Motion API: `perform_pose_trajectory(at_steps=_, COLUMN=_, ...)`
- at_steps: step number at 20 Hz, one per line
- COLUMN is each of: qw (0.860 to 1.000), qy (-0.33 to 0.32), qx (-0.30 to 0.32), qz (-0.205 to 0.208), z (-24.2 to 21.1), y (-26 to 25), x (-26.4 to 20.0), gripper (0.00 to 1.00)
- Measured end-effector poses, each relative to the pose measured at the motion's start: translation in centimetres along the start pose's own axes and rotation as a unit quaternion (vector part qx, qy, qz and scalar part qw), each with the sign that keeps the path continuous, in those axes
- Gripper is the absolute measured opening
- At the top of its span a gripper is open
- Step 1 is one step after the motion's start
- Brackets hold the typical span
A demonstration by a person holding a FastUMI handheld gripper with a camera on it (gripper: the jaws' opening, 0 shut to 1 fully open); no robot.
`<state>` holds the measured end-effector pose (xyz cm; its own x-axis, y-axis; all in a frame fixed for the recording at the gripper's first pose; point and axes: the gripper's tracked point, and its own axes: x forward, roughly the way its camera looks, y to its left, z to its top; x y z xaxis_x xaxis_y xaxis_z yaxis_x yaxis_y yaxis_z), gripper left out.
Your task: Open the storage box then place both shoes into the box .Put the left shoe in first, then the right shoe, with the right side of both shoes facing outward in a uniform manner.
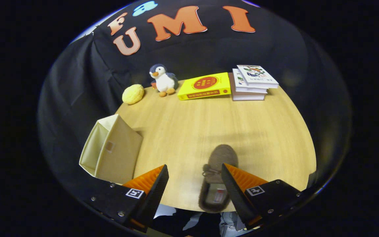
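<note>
Shoe (216,177) — 1 brown slipper lying on the wooden table (209,125) at its near edge, toe pointing away, its heel part hidden behind the right finger of the gripper (195,171), whose fingers stand spread and grasp nothing. Storage box (112,149) — cream fabric, left of the fingers, tipped on its side; by this view no shoe is boxed yet. Beyond: sponge (133,93), toy penguin (163,80), yellow book (205,86) and 1 stack of books (252,82) — lettering too small to read.
</note>
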<state>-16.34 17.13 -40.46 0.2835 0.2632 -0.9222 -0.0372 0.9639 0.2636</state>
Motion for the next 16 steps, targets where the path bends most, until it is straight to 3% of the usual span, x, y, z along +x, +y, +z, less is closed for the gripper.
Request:
perform_pose_trajectory(at_steps=3, qw=0.999, qy=0.017, qx=-0.024, qz=-0.023, z=-3.1, y=-3.1, x=1.2, gripper=0.94)
perform_pose_trajectory(at_steps=6, qw=0.999, qy=0.033, qx=-0.035, qz=-0.020, z=-5.7, y=-4.2, x=3.0, gripper=0.87)
perform_pose_trajectory(at_steps=10, qw=0.998, qy=0.038, qx=-0.039, qz=-0.035, z=-7.2, y=-5.6, x=6.4, gripper=0.72)
perform_pose_trajectory(at_steps=14, qw=0.995, qy=0.013, qx=-0.045, qz=-0.084, z=-6.2, y=-7.5, x=9.3, gripper=0.55)
perform_pose_trajectory(at_steps=16, qw=0.996, qy=0.008, qx=-0.032, qz=-0.088, z=-6.1, y=-7.2, x=9.8, gripper=0.35)
